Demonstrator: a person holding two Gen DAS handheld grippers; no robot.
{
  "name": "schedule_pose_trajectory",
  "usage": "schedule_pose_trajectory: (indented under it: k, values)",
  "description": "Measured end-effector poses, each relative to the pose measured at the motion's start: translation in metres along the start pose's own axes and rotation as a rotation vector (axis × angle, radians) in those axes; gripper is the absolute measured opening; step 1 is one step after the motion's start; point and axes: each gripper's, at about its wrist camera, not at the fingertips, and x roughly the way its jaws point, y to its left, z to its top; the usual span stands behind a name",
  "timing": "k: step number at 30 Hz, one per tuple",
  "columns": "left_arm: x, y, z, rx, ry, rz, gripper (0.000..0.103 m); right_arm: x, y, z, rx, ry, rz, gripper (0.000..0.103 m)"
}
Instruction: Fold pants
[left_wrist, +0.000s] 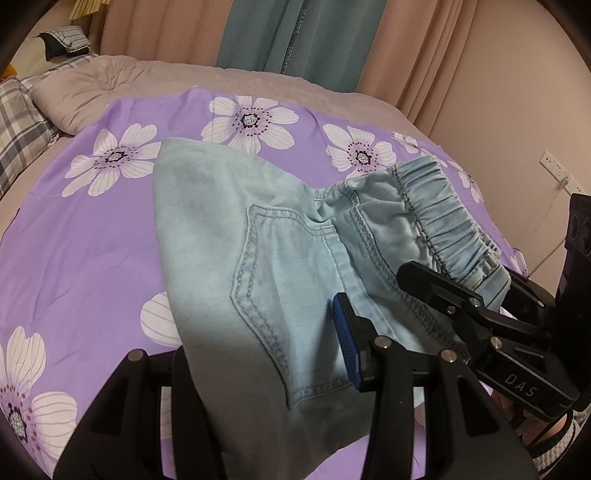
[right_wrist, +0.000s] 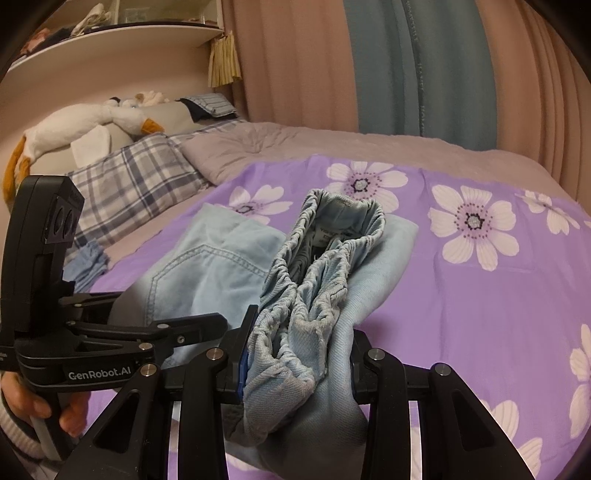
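Right, both claws pinch the pants (left_wrist: 280, 258) above the bed (left_wrist: 92, 229): left claw (left_wrist: 266, 365) grips denim by the pocket, right claw (right_wrist: 297, 363) clamps the waistband (right_wrist: 325, 266). Best keep tension even, lay it flat w/o bunching.

Black tool (right_wrist: 299, 369), blue pads (left_wrist: 345, 347), silver screws, "GenRobot.AI" lettering.

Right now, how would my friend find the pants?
Start at the purple flowered sheet covering the bed. In its middle lie the pants, pale blue denim. Nothing else there has that scrunchy elastic waistband and stitched pocket.
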Motion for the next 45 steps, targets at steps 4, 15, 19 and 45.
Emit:
schedule_pose_trajectory:
  k: [4, 15, 19, 45]
  values:
    - [0.008, 0.001, 0.004, -0.004, 0.005, 0.001, 0.044, 0.008, -0.002, 0.002, 0.002, 0.005, -0.005, 0.039]
    - [0.028, 0.005, 0.01, -0.009, 0.027, 0.003, 0.044, 0.024, -0.009, 0.003, 0.012, 0.026, -0.013, 0.039]
    - [0.034, 0.006, 0.011, -0.012, 0.037, 0.004, 0.044, 0.03, -0.011, 0.004, 0.013, 0.034, -0.014, 0.039]
    - [0.079, 0.02, 0.017, -0.036, 0.103, 0.021, 0.044, 0.068, -0.024, -0.003, 0.057, 0.091, -0.009, 0.039]
